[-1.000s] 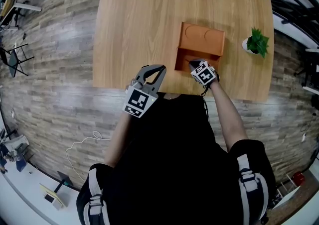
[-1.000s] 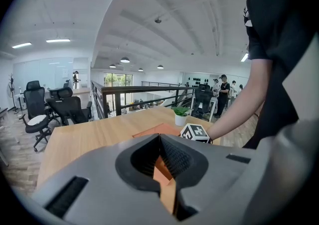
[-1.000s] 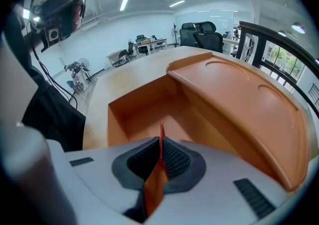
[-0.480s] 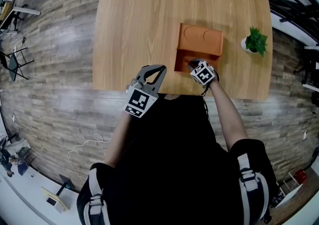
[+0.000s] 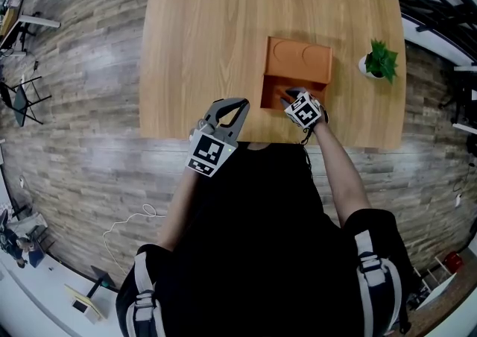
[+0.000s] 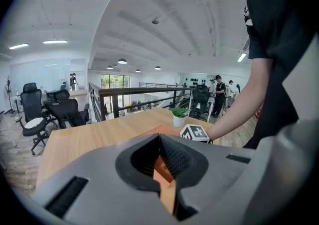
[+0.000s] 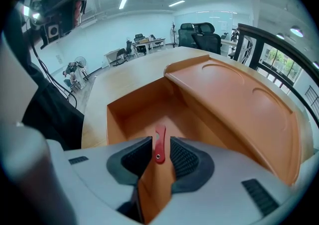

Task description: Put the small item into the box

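Now the right tongs (image 7: 160, 155), at lower centre, have just been opened wide, with the small red item (image 7: 159, 144) loose between the pads (image 7: 185, 159) over the orange box (image 7: 219, 99); it could be snagged and dragged out on withdrawal. The left tongs (image 6: 159, 137) are shut and empty

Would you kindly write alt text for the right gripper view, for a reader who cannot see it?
The jaws of the right gripper have just been opening and stand apart, with a small red item between them, over the open compartment of an orange box on a wooden table.
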